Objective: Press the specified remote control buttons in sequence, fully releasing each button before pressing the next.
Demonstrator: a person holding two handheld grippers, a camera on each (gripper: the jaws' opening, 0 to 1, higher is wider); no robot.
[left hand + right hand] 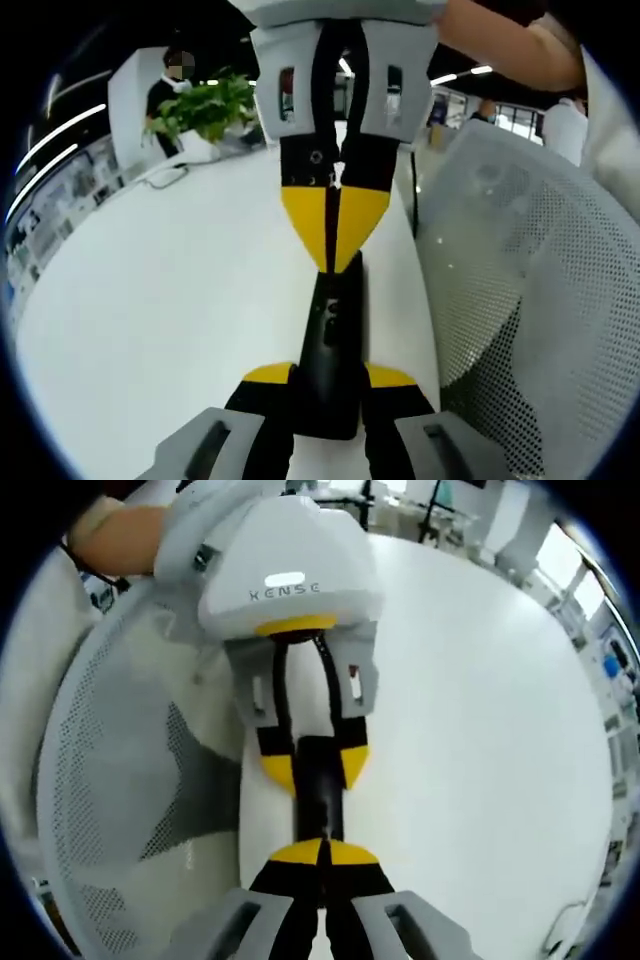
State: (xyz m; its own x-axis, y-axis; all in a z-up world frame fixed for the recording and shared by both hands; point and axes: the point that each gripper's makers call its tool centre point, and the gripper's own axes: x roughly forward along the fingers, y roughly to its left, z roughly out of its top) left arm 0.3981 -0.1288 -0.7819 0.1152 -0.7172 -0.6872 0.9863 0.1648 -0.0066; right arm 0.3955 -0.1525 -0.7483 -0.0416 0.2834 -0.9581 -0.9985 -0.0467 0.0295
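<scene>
**Remote clamped by left gripper, right gripper's tips on its far end**

Left gripper view, near to far: the left gripper (330, 378) comes up from the bottom, yellow-tipped jaws either side of the black remote control (332, 350), clenched on its near end. The remote runs straight away from the cam, lengthwise btwn the jaws, over the white table (150, 300). A couple of small buttons are faintly visible on its top face; can't read them. At its far end the right gripper (334, 258) comes in from the top, yellow tips pinched together into a point that sits right on the remote's surface. Whether it's actually depressing a button, can't tell.

To the right of the table edge, a white mesh chair back (520, 290). Further off, a potted green plant (205, 108) on the table w/ a person standing behind it, and a bare forearm (510, 40) top right.

Right gripper view, same scene from the opp. side: right gripper (323, 852) at the bottom, jaws closed tip to tip w/ nothing btwn them, touching the remote (320, 795) just ahead. Beyond, the left gripper (315, 760) grips the remote's other end, white body above it. Mesh chair (110, 780) to the left, table (480, 730) stretching off right.
</scene>
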